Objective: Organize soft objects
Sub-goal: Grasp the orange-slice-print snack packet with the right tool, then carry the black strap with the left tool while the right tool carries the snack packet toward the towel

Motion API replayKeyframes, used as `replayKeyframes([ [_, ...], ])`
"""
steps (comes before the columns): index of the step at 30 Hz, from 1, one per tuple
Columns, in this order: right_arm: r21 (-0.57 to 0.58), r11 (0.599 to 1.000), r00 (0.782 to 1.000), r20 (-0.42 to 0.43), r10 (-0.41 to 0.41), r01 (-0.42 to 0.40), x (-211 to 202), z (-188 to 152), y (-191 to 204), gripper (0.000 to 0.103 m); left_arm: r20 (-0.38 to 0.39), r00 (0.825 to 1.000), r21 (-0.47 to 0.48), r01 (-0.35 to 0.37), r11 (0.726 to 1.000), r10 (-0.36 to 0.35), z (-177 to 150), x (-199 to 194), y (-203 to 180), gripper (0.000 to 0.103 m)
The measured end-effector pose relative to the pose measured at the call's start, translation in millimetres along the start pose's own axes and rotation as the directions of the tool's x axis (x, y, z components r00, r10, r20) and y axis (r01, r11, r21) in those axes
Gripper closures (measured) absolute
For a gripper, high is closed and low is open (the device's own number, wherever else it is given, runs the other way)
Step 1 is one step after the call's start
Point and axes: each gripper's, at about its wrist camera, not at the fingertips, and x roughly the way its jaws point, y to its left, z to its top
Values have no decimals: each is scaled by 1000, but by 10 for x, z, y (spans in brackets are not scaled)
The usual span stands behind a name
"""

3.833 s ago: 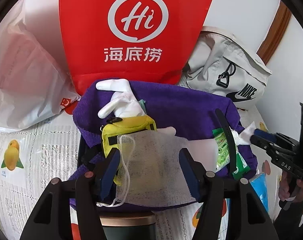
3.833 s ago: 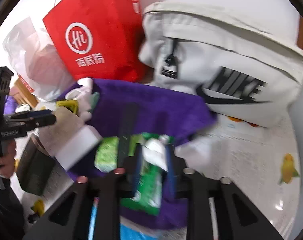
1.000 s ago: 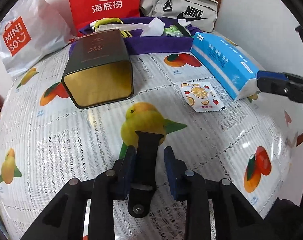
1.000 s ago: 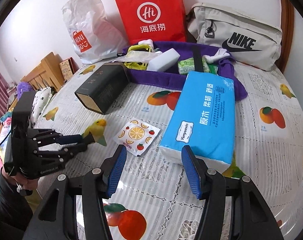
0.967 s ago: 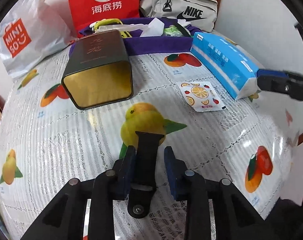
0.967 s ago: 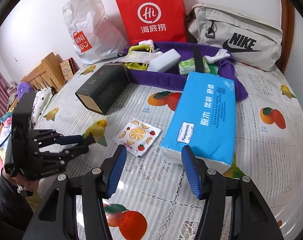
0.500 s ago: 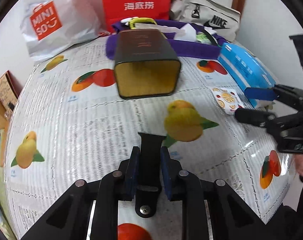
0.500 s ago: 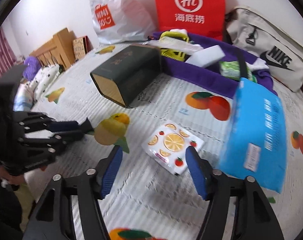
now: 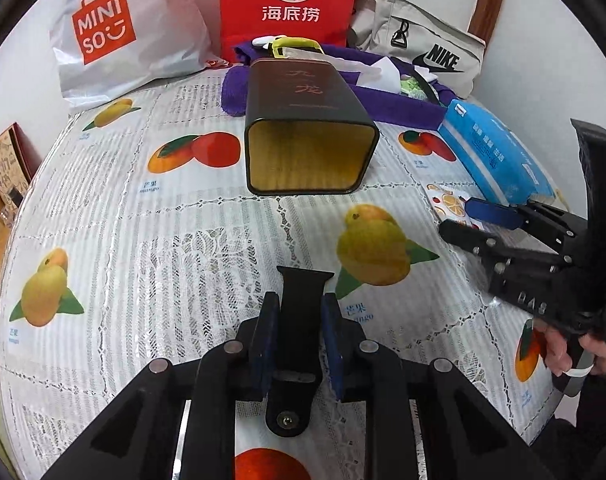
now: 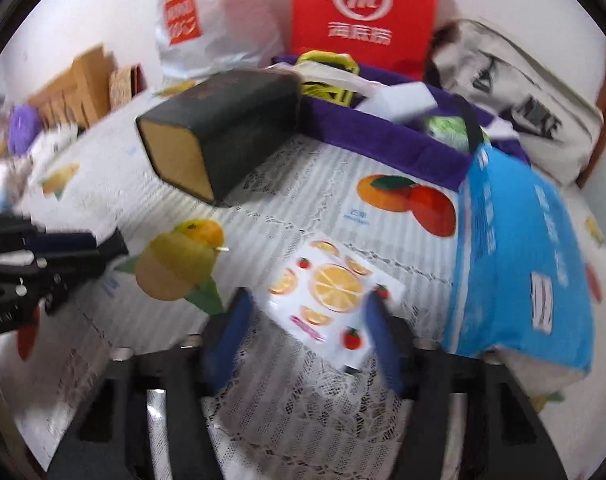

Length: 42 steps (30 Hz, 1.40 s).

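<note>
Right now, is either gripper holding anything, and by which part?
Nothing is held. The left gripper is shut on itself; the right gripper is open, straddling the fruit-print packet without gripping.

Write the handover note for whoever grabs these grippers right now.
Left hand-held gripper: shut, holding nothing, above the table.
Right hand-held gripper: open, fingers either side of the fruit-print packet, not gripped.
Blue tissue pack lies right of the packet.
Purple bag at the back already holds several soft items.
Dark tin lies on its side, empty.
Left: packet and tissue pack, probably into the bag.
</note>
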Motion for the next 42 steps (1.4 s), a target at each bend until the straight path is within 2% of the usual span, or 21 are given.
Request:
replayKeyframes([
  [1, 2, 1000, 1000, 1, 6, -6, 0, 9, -2, 63, 2, 1000, -3, 1, 1000, -1, -2, -1, 4, 82],
  [2, -4, 1000, 1000, 8, 5, -5, -13, 9, 8, 80, 3, 1000, -6, 2, 1000, -2, -3, -1, 4, 82],
  [3, -10, 1000, 1000, 9, 21, -21, -33, 12, 21, 91, 4, 1000, -7, 2, 1000, -2, -3, -2, 7, 82],
  [6, 9, 997, 997, -5, 72, -72, -49, 1, 13, 100, 7, 1000, -15, 9, 1000, -8, -8, -14, 13, 82],
  [14, 89, 980, 984, 31, 178, -180, -400, -108, -154, 101, 25, 998, -52, 51, 997, -50, -42, -92, 5, 83],
  [20, 107, 973, 978, 53, 200, -204, -704, -190, -240, 101, 29, 999, -69, 47, 997, -45, -99, -133, -65, 83],
  [25, 117, 973, 978, 76, 193, -201, -892, -322, -322, 101, 40, 997, -87, 69, 994, -66, -112, -212, -112, 83],
  [32, 144, 971, 979, 101, 176, -190, -1050, -415, -486, 102, 50, 997, -77, 62, 995, -59, -82, -270, -242, 83],
  [42, 151, 969, 975, 142, 172, -194, -1296, -319, -647, 102, 87, 994, -59, 66, 996, -61, 101, -425, -389, 83],
])
